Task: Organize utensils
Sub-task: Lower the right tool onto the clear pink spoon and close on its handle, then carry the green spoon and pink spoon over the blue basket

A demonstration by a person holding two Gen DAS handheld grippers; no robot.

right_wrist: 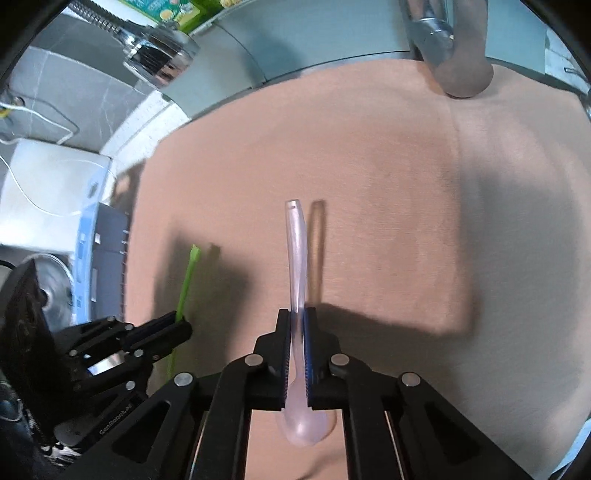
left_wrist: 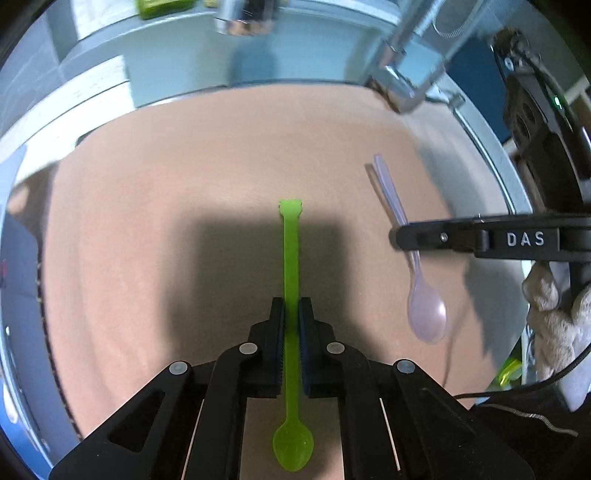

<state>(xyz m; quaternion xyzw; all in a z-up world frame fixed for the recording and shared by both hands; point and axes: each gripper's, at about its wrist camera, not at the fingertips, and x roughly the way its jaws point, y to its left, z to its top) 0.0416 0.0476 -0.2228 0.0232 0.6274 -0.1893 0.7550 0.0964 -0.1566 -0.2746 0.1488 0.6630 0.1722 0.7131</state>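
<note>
My left gripper [left_wrist: 291,306] is shut on the handle of a green plastic spoon [left_wrist: 291,258], lifted above the tan mat [left_wrist: 166,221]; the bowl points back toward the camera and the handle end points away. My right gripper [right_wrist: 296,317] is shut on a translucent pale pink spoon [right_wrist: 295,251], bowl also near the camera. In the left wrist view the right gripper [left_wrist: 397,236] comes in from the right, clamped across the pink spoon [left_wrist: 426,306]. In the right wrist view the left gripper [right_wrist: 184,325] sits at the lower left with the green spoon [right_wrist: 188,277] in it.
A chrome tap [left_wrist: 399,85] stands at the mat's far right edge, seen as the tap [right_wrist: 432,33] in the right wrist view. A metal sprayer head [right_wrist: 159,55] hangs at the back left. A white appliance [right_wrist: 48,184] lies left of the mat. A gloved hand [left_wrist: 557,314] holds the right gripper.
</note>
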